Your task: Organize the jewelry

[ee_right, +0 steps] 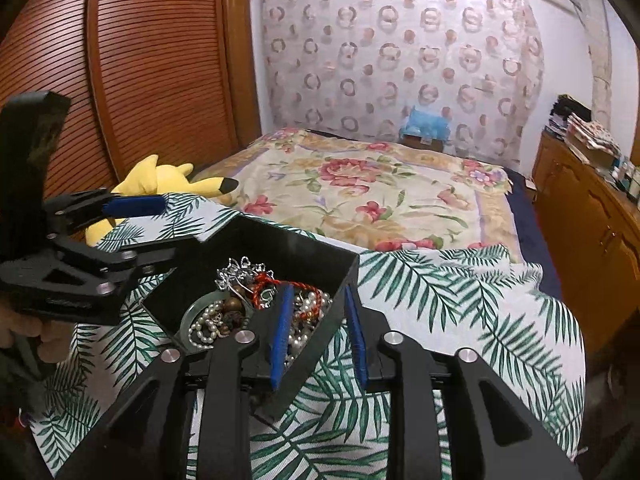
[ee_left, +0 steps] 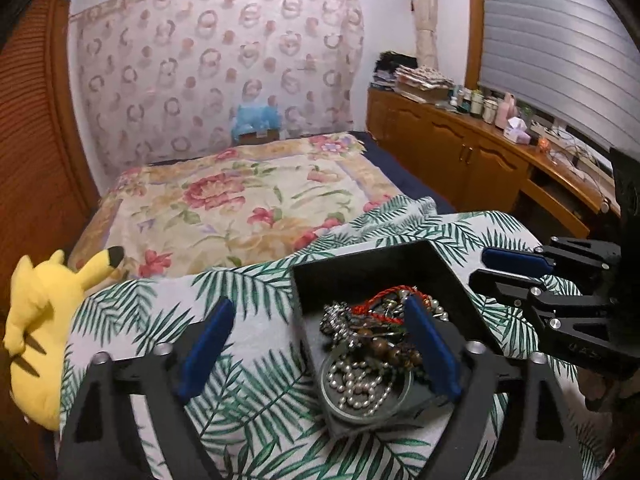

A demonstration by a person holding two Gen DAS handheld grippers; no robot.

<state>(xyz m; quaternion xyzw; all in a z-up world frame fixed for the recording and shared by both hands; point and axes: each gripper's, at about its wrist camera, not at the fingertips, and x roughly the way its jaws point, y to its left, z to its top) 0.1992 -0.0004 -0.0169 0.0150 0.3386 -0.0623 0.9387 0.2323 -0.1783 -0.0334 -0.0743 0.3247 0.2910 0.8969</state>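
Observation:
A black open box point(ee_left: 360, 270) sits on a palm-leaf cloth point(ee_left: 248, 292). It holds tangled jewelry: a pearl strand point(ee_left: 358, 386) in a round green dish, brown beads, a red cord point(ee_left: 384, 298) and silver pieces. My left gripper point(ee_left: 320, 350) is open, straddling the box's left wall, one pad inside over the jewelry. My right gripper point(ee_right: 320, 336) is shut on the box's right wall point(ee_right: 336, 320), one pad inside, one outside. The box also shows in the right wrist view point(ee_right: 280, 244), with the jewelry point(ee_right: 240, 304).
A yellow plush toy point(ee_left: 36, 328) lies at the cloth's left edge. A floral bedspread point(ee_left: 240, 200) stretches behind. A wooden cabinet point(ee_left: 480, 152) with bottles and clutter runs along the right. A slatted wooden wardrobe point(ee_right: 120, 80) stands left.

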